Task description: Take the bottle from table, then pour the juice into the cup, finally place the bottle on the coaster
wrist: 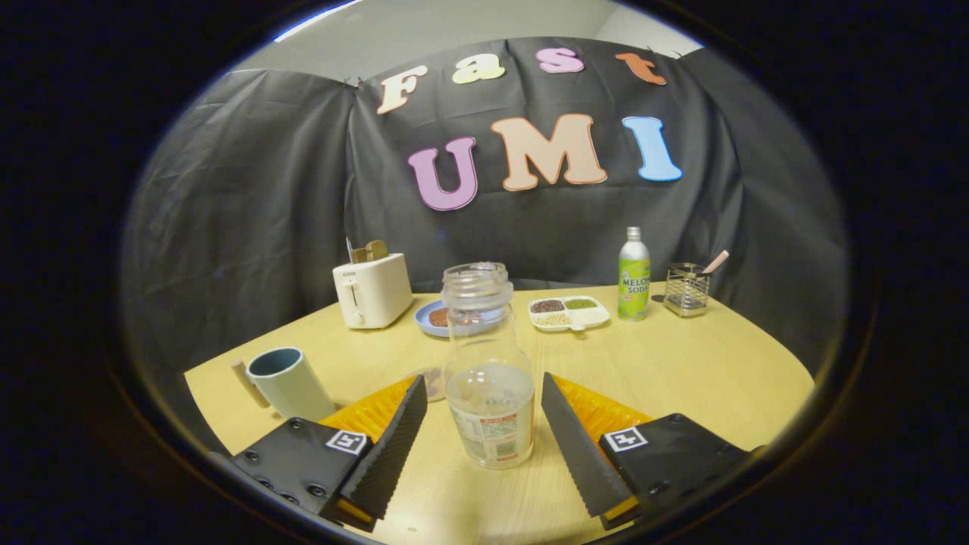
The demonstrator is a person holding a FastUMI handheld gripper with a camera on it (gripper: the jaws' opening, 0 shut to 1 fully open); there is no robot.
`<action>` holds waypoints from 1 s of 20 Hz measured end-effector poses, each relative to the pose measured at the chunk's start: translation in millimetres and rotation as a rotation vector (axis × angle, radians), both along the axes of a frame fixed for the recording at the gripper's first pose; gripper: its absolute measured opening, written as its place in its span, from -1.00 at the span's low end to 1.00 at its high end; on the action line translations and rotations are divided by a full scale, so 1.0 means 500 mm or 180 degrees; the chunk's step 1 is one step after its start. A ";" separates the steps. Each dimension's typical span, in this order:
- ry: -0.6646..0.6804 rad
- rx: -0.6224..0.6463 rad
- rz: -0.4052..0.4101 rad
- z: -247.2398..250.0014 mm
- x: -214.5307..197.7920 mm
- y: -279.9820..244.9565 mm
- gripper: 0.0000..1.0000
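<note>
The gripper (484,443) is held open, its fingers spread to either side of the bottle (488,378) without touching it. The clear, uncapped bottle is seen standing upright on the table (681,371), partly filled. The cup (288,382) is placed to the left, near the left finger. Beyond the bottle, a toaster (372,290), a blue plate (435,318), a divided dish (568,312), a soda can (634,276) and a wire holder (687,289) are lined up.
</note>
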State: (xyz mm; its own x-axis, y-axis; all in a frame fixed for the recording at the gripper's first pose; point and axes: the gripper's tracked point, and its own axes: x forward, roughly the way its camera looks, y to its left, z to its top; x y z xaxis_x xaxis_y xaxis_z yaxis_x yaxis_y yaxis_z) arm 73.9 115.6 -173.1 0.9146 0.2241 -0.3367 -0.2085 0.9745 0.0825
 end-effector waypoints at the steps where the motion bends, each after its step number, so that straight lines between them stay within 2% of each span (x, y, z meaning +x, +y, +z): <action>1: 0.0023 -0.0006 -0.0002 -0.008 0.001 0.001 0.93; 8: 0.0199 -0.0008 -0.0073 -0.059 0.013 0.000 0.94; 20: 0.0186 -0.0036 -0.0128 -0.090 0.031 0.008 0.94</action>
State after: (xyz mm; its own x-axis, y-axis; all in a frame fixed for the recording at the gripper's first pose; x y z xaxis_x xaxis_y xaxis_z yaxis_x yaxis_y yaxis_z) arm 89.5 119.5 -218.1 0.9015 0.1835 -0.3919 -0.1643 0.9830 0.0823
